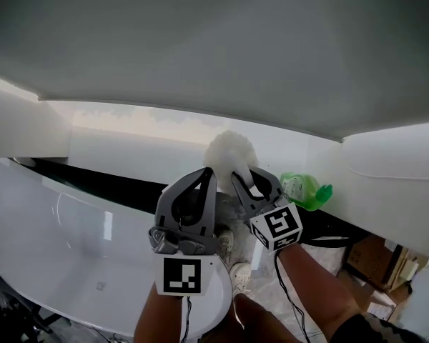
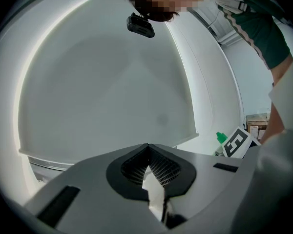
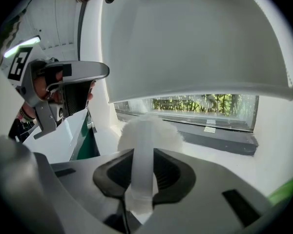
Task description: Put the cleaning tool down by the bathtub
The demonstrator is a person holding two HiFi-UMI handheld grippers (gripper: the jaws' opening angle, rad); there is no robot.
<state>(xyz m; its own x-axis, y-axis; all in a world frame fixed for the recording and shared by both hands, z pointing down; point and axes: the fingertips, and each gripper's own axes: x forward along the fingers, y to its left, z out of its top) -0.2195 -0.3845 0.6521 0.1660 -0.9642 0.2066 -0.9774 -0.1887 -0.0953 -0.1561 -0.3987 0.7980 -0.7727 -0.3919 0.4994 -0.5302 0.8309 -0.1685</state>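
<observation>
1. White bathtub (image 1: 79, 256) fills the head view's lower left, with a pale ledge (image 1: 129, 152) behind it.
2. Left gripper (image 2: 147, 145) hangs over the tub, jaw tips touching, holding nothing.
3. Right gripper (image 3: 141, 155) clamps the handle of the cleaning tool (image 1: 230, 152), whose fluffy white head is over the ledge.
4. Green bottle (image 1: 305, 190) sits just right of it.

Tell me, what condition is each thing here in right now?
cleaning brush: held by its handle, fluffy head sticking out past the fingers.
right gripper: fingers shut on the brush handle.
left gripper: fingers shut, nothing held.
green bottle: capped, apparently lying on its side.
bathtub: no water visible.
</observation>
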